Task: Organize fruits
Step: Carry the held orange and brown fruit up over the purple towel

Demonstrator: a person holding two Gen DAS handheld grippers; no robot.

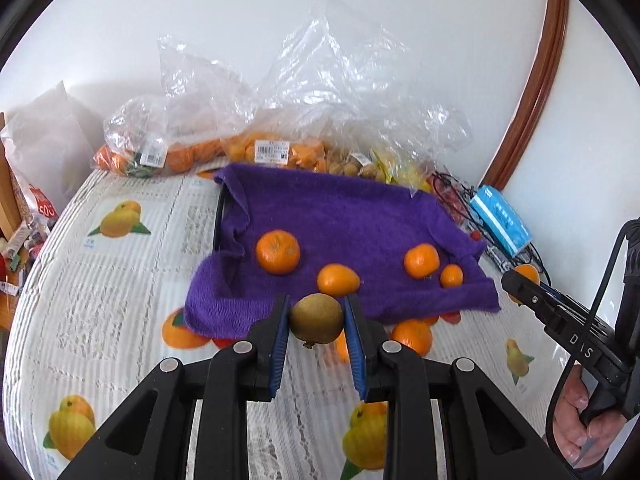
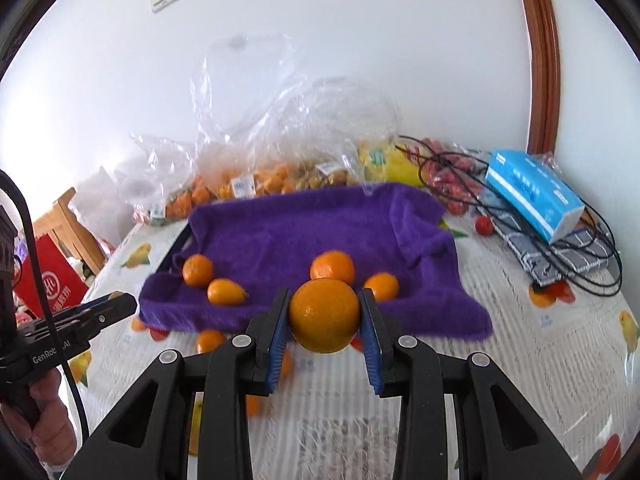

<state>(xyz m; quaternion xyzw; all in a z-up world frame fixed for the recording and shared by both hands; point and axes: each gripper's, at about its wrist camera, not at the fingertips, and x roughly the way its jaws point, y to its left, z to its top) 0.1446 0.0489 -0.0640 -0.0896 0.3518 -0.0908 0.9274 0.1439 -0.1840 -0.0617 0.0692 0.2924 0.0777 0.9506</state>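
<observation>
**Fruit sort – items on table, both grippers loaded**

- Left gripper (image 1: pixel 316 322): clamped on 1 brown kiwi (image 1: pixel 317 323), pads pressing both sides; fruit held above the tablecloth (image 1: pixel 100 280), just off the near edge of the purple towel (image 1: pixel 340 216).
- Right gripper (image 2: pixel 325 316): clamped on 1 large orange (image 2: pixel 324 315), held above the towel's near edge.
- Purple towel: spread mid-table over a dark tray (image 1: pixel 218 216); only the tray's left rim shows.
- On towel, toward its near edge: 4 orange citrus – 1 mandarin (image 1: pixel 278 257) at left, 1 oval fruit (image 1: pixel 338 279) beside it, 2 more (image 1: pixel 421 261) (image 1: pixel 451 276) at right.
- Far edge of table, by wall: clear plastic bags (image 1: pixel 248 148) w/ orange and yellowish fruit, price labels visible.
- Far right corner: blue tissue pack (image 2: pixel 534 196) on a checked cloth (image 2: pixel 560 256), black cable (image 2: pixel 452 160) looped across, small red fruit close by.
- Tablecloth: white, fruit print.
</observation>
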